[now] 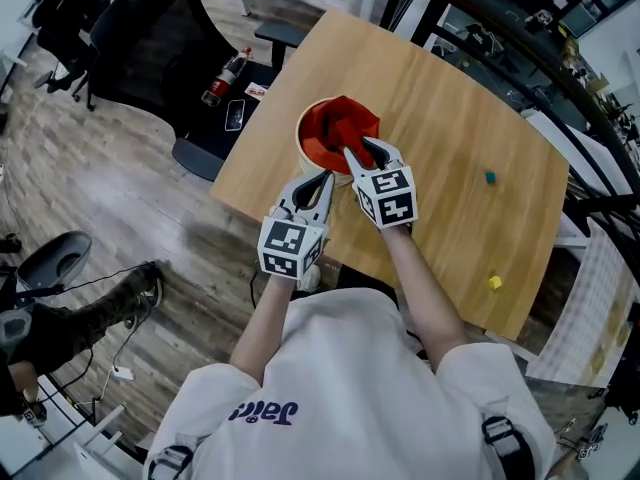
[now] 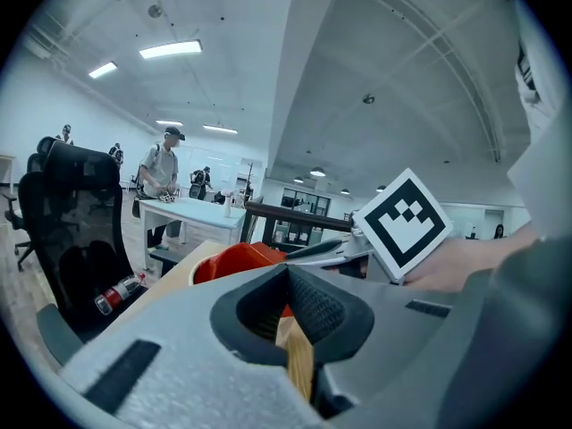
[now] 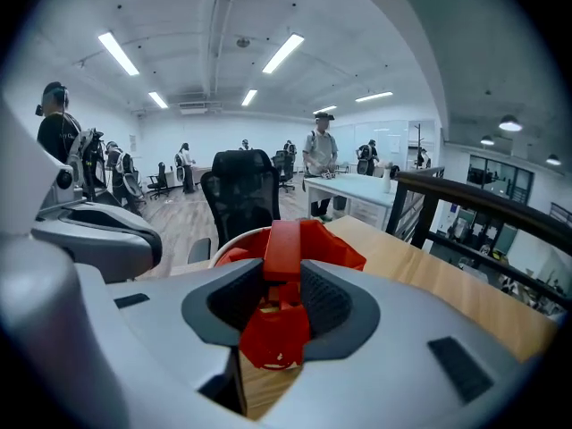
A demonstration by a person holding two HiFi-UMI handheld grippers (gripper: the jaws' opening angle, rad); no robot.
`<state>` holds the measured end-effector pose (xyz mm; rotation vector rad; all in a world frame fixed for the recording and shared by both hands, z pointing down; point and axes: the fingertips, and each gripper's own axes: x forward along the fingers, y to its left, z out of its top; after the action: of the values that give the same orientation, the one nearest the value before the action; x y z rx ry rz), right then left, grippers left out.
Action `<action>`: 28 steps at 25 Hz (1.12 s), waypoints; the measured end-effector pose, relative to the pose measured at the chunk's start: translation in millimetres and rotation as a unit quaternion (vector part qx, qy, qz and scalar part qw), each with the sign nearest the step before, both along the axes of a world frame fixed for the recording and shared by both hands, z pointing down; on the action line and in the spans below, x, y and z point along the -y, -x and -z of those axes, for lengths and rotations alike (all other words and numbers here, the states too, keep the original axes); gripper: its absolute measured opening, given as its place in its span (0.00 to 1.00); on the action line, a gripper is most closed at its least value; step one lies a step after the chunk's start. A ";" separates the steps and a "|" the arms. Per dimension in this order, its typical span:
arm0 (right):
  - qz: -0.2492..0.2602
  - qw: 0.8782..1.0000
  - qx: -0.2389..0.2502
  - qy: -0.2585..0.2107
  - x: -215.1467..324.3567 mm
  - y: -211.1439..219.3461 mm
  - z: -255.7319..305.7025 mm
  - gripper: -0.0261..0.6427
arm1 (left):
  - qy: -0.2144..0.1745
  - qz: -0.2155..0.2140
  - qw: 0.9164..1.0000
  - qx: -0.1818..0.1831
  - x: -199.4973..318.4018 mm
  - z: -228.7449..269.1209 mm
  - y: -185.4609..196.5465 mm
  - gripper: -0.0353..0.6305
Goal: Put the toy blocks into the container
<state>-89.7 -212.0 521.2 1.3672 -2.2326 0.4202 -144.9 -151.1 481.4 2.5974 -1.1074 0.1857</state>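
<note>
My right claw point(image 1: 362, 154) is clenched on the red block point(image 1: 340, 128) just over the bowl point(image 1: 303, 150) — I'd sink it inside the rim before releasing; left claw point(image 1: 326, 179), closed and empty, sits beside the bowl.

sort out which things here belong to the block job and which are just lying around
Part of the job:
- container
- red block, held in the right gripper at the container
- teal block
- yellow block

Just lying about:
- bottle
- phone
- black office chair
</note>
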 end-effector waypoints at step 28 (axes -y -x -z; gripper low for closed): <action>-0.261 0.965 0.020 -0.018 -166.7 -210.3 -17.2 0.29 | -0.011 -0.244 0.970 0.014 -82.1 -10.6 -184.0 0.06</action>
<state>120.5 -45.4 538.4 1.9830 -1.8913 0.5869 39.2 -69.0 492.1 2.8477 -0.4584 0.3205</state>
